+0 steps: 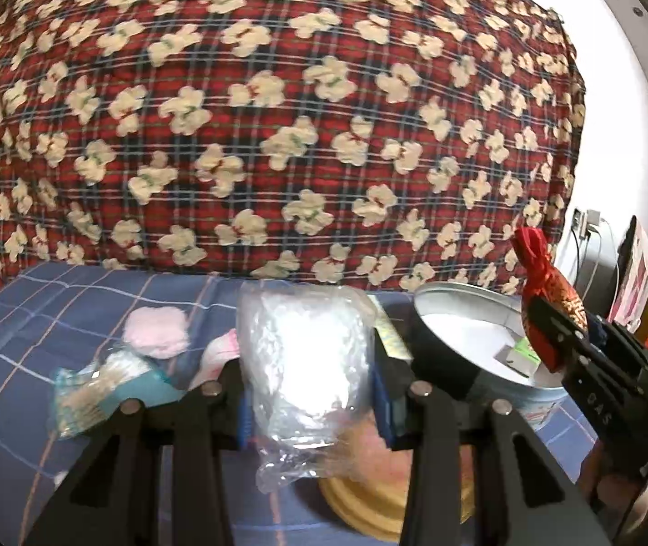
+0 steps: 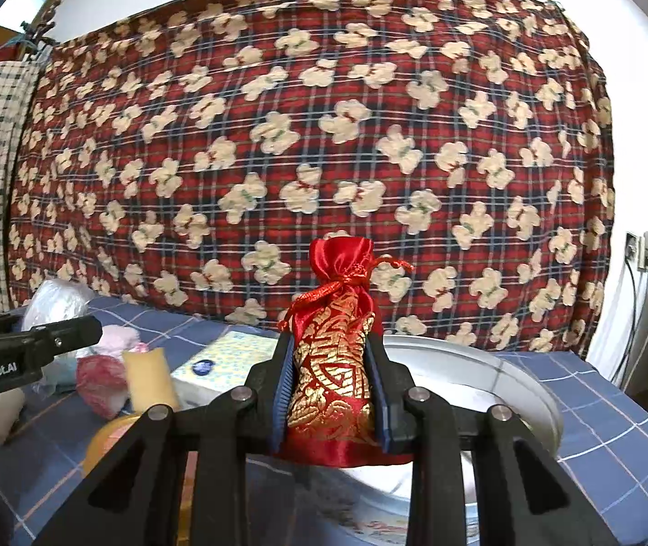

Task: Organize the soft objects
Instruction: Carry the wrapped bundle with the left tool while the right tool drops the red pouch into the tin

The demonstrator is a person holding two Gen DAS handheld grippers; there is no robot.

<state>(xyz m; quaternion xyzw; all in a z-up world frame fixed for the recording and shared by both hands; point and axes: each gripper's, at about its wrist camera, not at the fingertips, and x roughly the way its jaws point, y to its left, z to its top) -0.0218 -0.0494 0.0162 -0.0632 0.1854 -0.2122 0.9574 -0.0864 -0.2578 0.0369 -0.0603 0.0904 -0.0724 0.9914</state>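
A crinkled clear plastic bag (image 1: 305, 364) of white filling is clamped upright between the left gripper (image 1: 310, 391) fingers. A glossy red satin drawstring pouch (image 2: 335, 364) with gold brocade is pinched between the right gripper (image 2: 333, 391) fingers — held above a round metal tin (image 2: 505, 391), in which a small carton is seen.

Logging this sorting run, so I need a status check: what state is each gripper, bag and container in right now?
left gripper: shut on the clear plastic bag.
clear plastic bag: held upright, crumpled, above the bed.
right gripper: shut on the red satin pouch.
red satin pouch: held upright above the tin, drawstring tied closed.
round metal tin: open, no lid on, a small box inside.
pink fluffy puff: lying loose on the blue checked sheet.
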